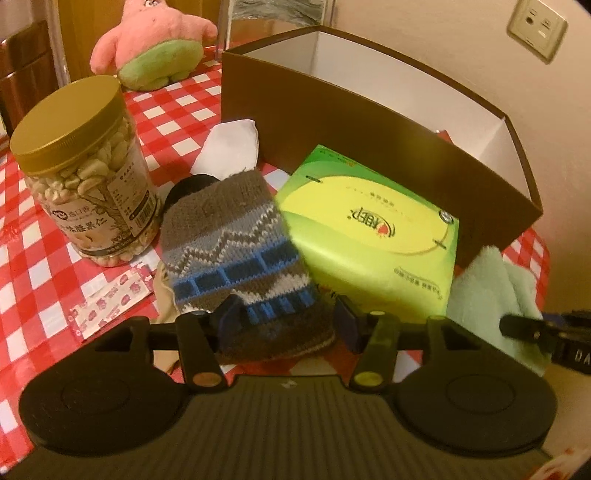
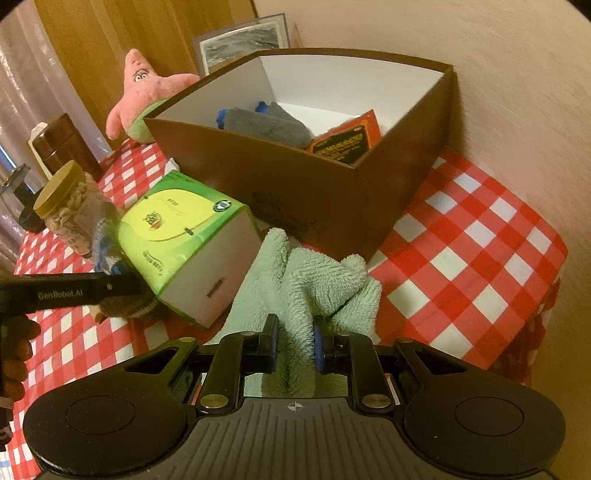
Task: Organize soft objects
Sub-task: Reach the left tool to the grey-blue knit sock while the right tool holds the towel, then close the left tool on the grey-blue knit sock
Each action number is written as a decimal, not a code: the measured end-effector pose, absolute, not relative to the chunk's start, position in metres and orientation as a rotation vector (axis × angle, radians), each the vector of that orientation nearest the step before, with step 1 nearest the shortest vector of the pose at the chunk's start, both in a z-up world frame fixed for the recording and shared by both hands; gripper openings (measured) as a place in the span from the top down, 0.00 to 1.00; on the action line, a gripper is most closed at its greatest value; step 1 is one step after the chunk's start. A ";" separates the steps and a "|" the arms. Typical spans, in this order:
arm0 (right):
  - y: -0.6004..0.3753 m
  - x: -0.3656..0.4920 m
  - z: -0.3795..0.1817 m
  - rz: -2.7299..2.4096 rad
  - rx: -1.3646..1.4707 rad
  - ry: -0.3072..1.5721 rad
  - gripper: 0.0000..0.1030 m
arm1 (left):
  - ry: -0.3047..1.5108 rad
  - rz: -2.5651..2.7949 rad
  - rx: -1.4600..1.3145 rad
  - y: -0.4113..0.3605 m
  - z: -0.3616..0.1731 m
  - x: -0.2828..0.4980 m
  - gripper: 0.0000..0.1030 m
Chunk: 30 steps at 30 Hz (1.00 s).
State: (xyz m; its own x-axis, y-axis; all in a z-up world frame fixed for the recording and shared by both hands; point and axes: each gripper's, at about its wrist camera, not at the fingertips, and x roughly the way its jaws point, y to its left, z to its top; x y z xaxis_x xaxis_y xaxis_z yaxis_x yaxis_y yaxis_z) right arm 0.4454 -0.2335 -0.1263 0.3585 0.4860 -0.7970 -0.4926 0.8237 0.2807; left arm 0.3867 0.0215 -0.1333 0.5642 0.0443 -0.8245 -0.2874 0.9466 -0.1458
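Gripping knit sock (image 1: pixel 236 254); "GenRobot.AI" on left gripper (image 2: pixel 70 291).

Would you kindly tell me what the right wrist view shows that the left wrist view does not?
Only the right wrist view shows the box's contents: a grey cloth and an orange packet. Only the left wrist view shows the wall socket and a white pouch. Both show the brown box, tissue pack, nut jar and pink plush.

Black grippers (image 1: pixel 284 321) (image 2: pixel 295 341) — blue pads (image 1: pixel 231 314), ribbed housing, white "GenRobot.AI" lettering.
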 end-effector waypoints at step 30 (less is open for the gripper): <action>-0.257 0.434 -0.115 0.629 0.015 0.997 0.82 | 0.803 0.162 -0.197 0.035 -0.067 0.299 0.96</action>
State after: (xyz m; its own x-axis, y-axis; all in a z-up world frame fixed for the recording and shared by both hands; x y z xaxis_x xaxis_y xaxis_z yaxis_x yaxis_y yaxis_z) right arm 0.4344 -0.2569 -0.1152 0.3821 0.4994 -0.7776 -0.4865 0.8241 0.2902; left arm 0.2992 0.0350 -0.0674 0.6839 0.0692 -0.7263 -0.2185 0.9692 -0.1134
